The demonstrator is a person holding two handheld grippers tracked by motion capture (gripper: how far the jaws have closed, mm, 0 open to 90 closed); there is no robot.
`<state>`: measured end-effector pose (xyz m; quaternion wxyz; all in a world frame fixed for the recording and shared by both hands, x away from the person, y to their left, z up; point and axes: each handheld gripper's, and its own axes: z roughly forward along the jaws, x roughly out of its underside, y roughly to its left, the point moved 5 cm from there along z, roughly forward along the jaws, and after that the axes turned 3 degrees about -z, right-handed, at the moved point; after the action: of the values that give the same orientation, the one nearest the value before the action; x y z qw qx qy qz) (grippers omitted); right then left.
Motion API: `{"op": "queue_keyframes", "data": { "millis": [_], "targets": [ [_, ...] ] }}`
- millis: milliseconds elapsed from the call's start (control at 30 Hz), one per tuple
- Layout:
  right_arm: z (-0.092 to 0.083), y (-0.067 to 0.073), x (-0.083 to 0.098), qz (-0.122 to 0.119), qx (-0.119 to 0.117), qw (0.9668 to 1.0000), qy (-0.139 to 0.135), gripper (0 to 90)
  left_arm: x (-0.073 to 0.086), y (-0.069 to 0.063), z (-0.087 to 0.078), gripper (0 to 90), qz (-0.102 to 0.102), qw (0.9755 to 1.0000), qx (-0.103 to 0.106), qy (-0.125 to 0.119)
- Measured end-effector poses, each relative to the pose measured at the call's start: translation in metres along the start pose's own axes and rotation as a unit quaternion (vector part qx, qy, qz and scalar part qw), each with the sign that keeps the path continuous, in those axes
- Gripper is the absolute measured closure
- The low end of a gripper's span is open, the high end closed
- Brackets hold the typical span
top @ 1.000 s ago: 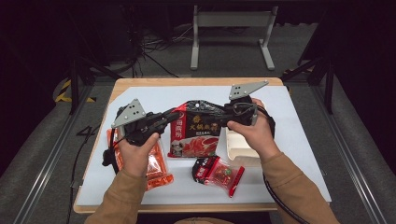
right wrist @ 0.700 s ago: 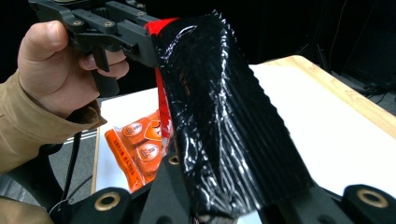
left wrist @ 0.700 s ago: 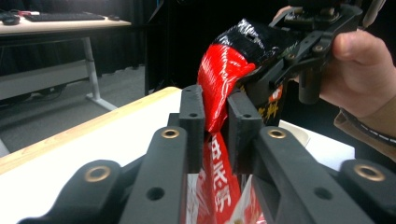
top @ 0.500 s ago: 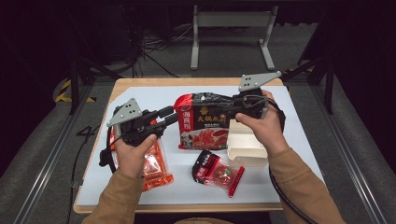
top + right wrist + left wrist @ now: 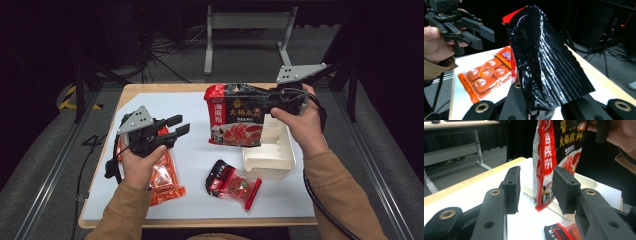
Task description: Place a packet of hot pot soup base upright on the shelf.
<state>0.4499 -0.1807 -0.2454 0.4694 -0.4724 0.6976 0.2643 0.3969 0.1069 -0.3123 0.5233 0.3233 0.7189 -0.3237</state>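
Right gripper (image 5: pixel 272 102) with pouch (image 5: pixel 235 117) above tray (image 5: pixel 272 160)

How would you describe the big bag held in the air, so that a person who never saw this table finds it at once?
Look at the white mat covering the wooden table, then at its far right part, above the white tray. There the right gripper holds the big bag upright by its top edge. Unlike the two smaller flat packets lying on the mat, it is black with a red side strip and hangs in the air.

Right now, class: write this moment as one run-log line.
right gripper: shut on large pouch, lifted over white tray | left gripper: open, just opening, nothing between jaws | small sachet: on table
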Motion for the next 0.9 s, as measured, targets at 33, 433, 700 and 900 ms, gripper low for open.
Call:
{"op": "queue_keyframes", "data": {
  "millis": [33,433,700,900],
  "targets": [
    [-0.002,-0.002,0.000,-0.001,0.003,1.0000,0.000,80.0,0.000,0.001,0.000,57.9,0.001,1.0000,-0.002,0.001],
    [-0.022,-0.033,0.002,-0.003,0.043,0.9991,0.000,79.8,0.006,0.006,-0.003,54.1,-0.005,0.9998,-0.012,0.014],
    [-0.033,-0.051,0.004,0.003,0.069,0.9976,-0.001,79.7,0.009,0.011,-0.007,53.0,-0.010,0.9996,-0.018,0.018],
    [-0.038,-0.062,0.009,0.011,0.081,0.9966,-0.005,79.7,0.011,0.013,-0.009,52.3,-0.011,0.9995,-0.022,0.018]
  ]
}}
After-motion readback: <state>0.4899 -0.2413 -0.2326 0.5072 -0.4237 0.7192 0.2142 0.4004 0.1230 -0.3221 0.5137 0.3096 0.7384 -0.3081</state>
